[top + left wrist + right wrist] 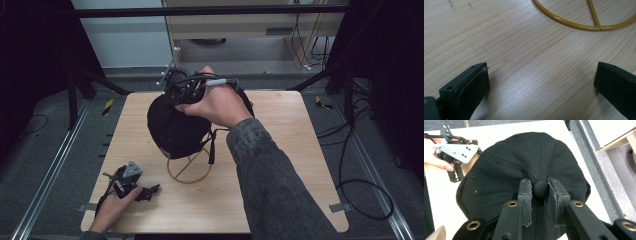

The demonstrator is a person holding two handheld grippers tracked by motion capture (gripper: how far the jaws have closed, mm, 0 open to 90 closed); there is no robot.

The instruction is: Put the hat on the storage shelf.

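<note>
The right arm wears a dark grey denim sleeve (270, 170). The black two-jaw left tongs (150, 191) carry a grey three-cornered plate (132, 170). The black right tongs (539, 188) show brass-ringed screw holes (512, 203).

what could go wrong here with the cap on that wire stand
1. The right gripper pinches only the small top button of the black cap; such a small hold could slip.
2. The cap sits on a thin yellow wire stand, which looks light; pulling the cap might tip or drag it across the table.
3. The left gripper rests open on the table, away from the stand's base ring, so nothing steadies the stand.
</note>
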